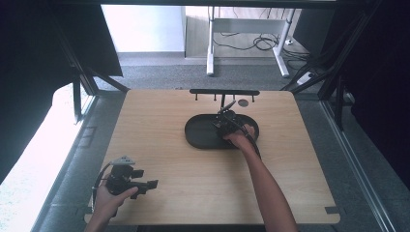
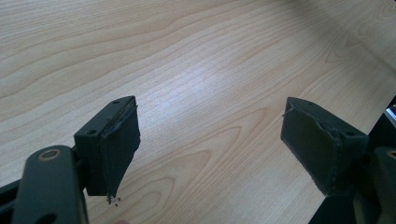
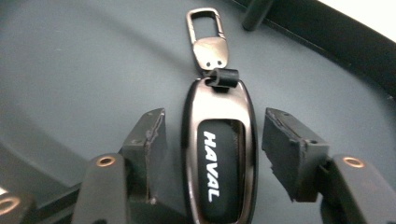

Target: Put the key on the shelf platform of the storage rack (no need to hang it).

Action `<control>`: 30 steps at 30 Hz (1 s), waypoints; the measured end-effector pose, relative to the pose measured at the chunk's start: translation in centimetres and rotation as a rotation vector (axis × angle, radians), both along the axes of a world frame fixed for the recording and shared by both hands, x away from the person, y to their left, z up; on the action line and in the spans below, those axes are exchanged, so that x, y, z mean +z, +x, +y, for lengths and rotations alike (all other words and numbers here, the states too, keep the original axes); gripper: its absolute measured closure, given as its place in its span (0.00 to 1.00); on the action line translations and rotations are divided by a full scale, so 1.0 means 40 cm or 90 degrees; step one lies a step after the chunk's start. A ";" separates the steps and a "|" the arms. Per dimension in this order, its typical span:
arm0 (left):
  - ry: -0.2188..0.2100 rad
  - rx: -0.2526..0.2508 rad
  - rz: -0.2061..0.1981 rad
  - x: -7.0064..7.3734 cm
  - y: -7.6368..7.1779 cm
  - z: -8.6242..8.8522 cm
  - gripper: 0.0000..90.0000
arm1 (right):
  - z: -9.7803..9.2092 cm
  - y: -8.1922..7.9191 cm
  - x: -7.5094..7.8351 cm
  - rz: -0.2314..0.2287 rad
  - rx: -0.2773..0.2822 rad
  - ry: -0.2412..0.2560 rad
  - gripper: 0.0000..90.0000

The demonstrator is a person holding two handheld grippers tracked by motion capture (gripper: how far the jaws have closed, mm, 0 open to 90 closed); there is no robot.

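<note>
A dark metal key fob (image 3: 218, 154) marked HAVAL, with a clip (image 3: 206, 32) at its far end, lies flat in the black oval tray (image 3: 70, 70). My right gripper (image 3: 215, 126) is open with one jaw on each side of the fob; the left jaw is close against it and a gap shows at the right jaw. In the high view that gripper (image 1: 227, 121) is inside the tray (image 1: 198, 133) at the middle of the table. My left gripper (image 1: 147, 186) is held near the front left corner; its jaws (image 2: 210, 135) stand wide open over bare wood with nothing between them.
A black bar rack with small hooks (image 1: 224, 92) stands at the table's far edge just behind the tray. A small dark round mark (image 1: 243, 103) lies beside it. The wooden table (image 1: 159, 159) spreads between the two grippers.
</note>
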State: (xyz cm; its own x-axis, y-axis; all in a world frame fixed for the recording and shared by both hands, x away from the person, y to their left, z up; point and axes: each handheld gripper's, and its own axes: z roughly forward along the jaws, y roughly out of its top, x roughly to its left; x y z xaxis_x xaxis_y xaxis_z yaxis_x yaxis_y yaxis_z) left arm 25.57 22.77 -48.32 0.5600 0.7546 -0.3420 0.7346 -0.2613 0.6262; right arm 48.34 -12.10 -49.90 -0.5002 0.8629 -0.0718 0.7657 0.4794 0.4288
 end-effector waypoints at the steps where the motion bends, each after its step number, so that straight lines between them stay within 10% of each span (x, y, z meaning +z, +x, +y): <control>1: 0.000 0.000 0.000 0.000 0.000 0.000 0.22 | 0.001 -0.004 0.006 -0.003 0.001 0.002 0.43; 30: 0.002 0.006 -0.002 0.003 -0.001 0.003 0.22 | -0.087 -0.209 0.131 -0.094 0.111 0.097 0.45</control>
State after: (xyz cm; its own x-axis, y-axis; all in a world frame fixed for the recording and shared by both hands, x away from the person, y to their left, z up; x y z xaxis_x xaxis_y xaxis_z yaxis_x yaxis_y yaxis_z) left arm 25.55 22.87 -48.19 0.5534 0.7610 -0.3386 0.7353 -0.2555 0.6277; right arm 39.97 -15.56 -44.66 -0.6355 0.7714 -0.0308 0.6009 0.5194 0.6076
